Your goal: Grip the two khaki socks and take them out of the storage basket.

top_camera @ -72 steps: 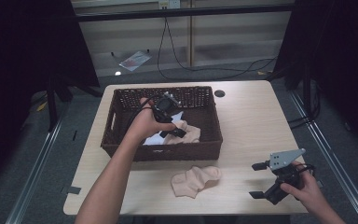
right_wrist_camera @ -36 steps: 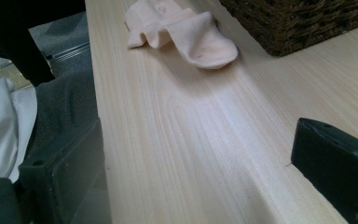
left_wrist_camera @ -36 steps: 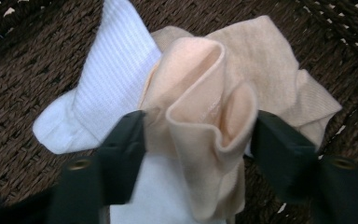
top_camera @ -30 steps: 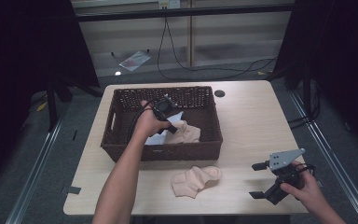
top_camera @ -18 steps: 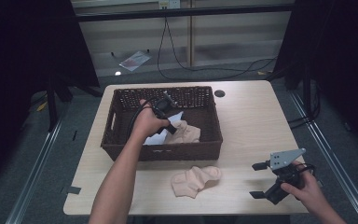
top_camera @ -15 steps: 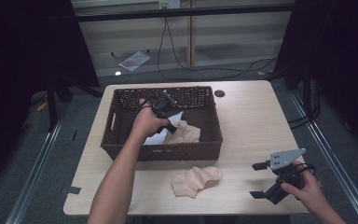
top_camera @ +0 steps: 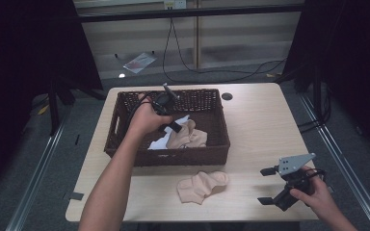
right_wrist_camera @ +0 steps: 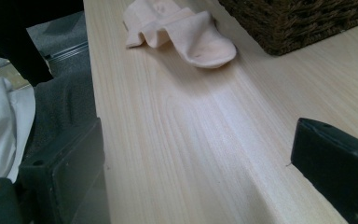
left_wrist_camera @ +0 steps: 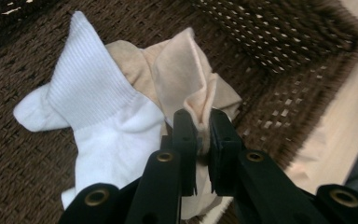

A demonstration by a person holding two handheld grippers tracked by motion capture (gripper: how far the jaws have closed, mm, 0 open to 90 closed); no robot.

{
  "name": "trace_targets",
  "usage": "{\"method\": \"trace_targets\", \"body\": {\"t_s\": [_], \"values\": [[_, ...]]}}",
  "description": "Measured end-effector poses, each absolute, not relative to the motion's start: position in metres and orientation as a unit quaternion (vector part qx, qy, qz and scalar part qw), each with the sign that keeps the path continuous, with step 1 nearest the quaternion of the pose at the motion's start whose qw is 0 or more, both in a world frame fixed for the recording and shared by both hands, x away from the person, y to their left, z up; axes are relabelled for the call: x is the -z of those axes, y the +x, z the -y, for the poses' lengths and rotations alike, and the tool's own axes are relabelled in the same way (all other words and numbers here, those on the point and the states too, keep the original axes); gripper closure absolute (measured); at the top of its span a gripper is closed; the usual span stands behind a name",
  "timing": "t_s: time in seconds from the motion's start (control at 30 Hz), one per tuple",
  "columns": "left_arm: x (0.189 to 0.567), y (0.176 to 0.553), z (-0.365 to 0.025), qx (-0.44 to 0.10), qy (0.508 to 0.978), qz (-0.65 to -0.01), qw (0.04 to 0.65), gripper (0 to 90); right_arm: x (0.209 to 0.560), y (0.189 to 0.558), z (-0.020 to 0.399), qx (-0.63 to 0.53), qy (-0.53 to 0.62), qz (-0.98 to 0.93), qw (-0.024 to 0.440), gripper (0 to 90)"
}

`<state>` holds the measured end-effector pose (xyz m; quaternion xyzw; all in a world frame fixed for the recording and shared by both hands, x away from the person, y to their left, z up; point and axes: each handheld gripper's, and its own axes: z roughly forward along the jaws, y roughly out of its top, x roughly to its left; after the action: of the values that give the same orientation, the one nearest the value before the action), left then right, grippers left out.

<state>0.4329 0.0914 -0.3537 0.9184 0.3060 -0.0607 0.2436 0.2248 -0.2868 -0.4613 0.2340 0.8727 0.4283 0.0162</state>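
The left gripper (top_camera: 173, 126) is held in the left hand (top_camera: 147, 118), forearm stretched forward from the bottom edge, jaws pointed down and nearly together — they have just been closing, pinched on a fold of cloth. The right gripper (top_camera: 269, 185) is kept low at the near right in the right hand (top_camera: 313, 192) — jaws spread wide, nothing between them.

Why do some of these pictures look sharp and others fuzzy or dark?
High view: the table is evenly lit, the surroundings nearly black. Left gripper view: the peach sock in the left tool is sharp, the table edge soft. Right gripper view: the near black jaws blur, and pale glare streaks the wood.
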Motion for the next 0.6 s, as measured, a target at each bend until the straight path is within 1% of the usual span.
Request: {"method": "trace_targets", "body": {"t_s": [0.27,0.33,0.6], "values": [[0.326,0.423,-0.091,0.069,0.921,-0.297,0.243,83.5,0.461,0.225,0.287,-0.428,0.233,-0.873,0.017,2.3],[0.321,0.421,-0.091,0.073,0.919,-0.296,0.251,83.5,0.461,0.225,0.287,-0.428,0.234,-0.873,0.016,2.3],[0.305,0.411,-0.088,0.092,0.922,-0.28,0.25,83.6,0.461,0.225,0.287,-0.429,0.234,-0.872,0.017,2.4]]}}
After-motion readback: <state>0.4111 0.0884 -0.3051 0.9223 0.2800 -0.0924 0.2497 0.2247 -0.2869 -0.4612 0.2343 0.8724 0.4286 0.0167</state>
